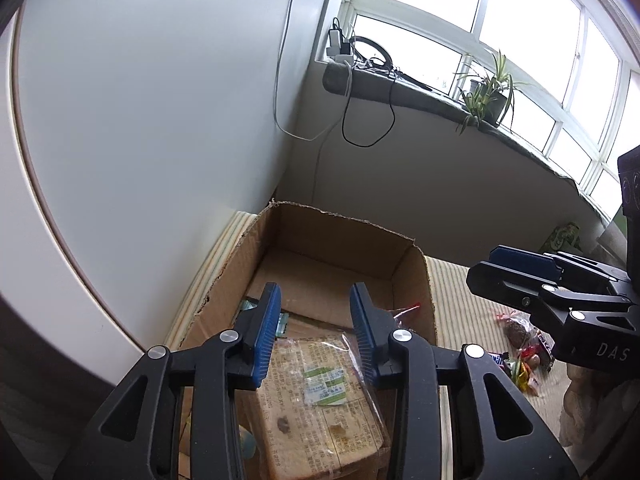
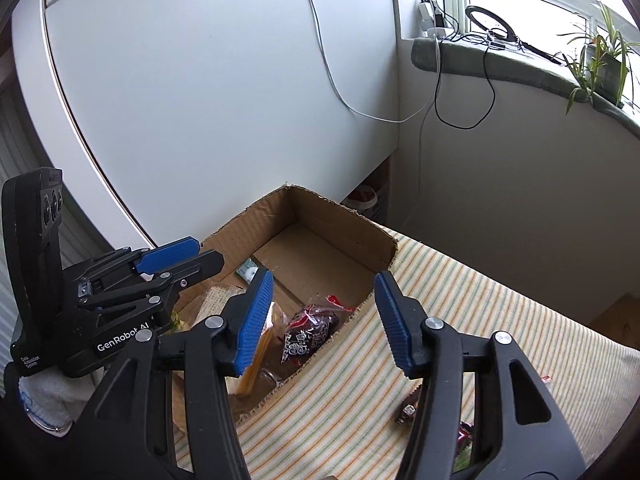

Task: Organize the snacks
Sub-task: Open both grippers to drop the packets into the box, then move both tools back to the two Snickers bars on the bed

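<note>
We hold the left gripper [image 1: 316, 332] over the open brown cardboard box [image 1: 416, 280], fingers apart and empty, above the clear-wrapped tan bread packet [image 1: 316, 408] lying inside. Our right gripper [image 2: 320, 320], also parted and empty, hangs over the box's near wall above a dark red snack bag [image 2: 308, 332]. More loose sweets [image 1: 524, 360] wait on the striped cloth [image 2: 460, 300] nearby.

Walls: plain white wall panel [image 1: 160, 100], grey-white under the sill | Window: white-framed panes [image 1: 520, 20], bright daylight | Sill: grey stone ledge [image 1: 420, 96] with green potted plant [image 1: 486, 92], white power strip [image 1: 338, 46], black and white cables hanging | Surface: striped cream cloth [image 2: 460, 300]
</note>
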Motion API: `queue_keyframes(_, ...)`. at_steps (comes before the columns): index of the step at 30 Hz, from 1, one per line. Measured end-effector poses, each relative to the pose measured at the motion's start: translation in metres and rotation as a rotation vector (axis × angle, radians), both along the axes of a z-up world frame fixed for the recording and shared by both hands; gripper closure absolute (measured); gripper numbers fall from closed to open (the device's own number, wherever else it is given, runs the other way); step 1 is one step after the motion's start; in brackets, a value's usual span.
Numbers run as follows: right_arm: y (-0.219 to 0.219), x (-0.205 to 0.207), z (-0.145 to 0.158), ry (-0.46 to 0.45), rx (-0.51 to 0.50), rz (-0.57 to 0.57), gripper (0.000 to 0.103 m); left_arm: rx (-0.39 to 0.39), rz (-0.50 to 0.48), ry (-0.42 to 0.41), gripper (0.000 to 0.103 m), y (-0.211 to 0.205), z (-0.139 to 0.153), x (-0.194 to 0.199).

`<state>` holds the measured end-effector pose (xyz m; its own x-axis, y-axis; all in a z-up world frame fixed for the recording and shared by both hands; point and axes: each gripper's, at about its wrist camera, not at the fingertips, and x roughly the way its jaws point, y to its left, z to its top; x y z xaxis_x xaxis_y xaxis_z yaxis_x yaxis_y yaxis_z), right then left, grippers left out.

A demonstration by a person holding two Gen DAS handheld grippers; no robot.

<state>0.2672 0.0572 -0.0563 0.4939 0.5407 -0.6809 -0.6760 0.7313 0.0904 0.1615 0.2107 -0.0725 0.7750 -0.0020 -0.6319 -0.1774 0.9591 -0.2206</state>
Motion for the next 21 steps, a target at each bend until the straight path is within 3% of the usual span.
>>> queue_keyframes(12,-0.064,-0.018,0.018,-0.030,0.024,-0.074,0.048,-0.028,-0.044,-0.042,0.069,-0.031,0.008,-0.019)
queue_keyframes(21,-0.151,-0.026,0.014,-0.029,0.021,-0.203,0.047,-0.045,-0.131,-0.055,0.069,-0.076,0.011,-0.024)
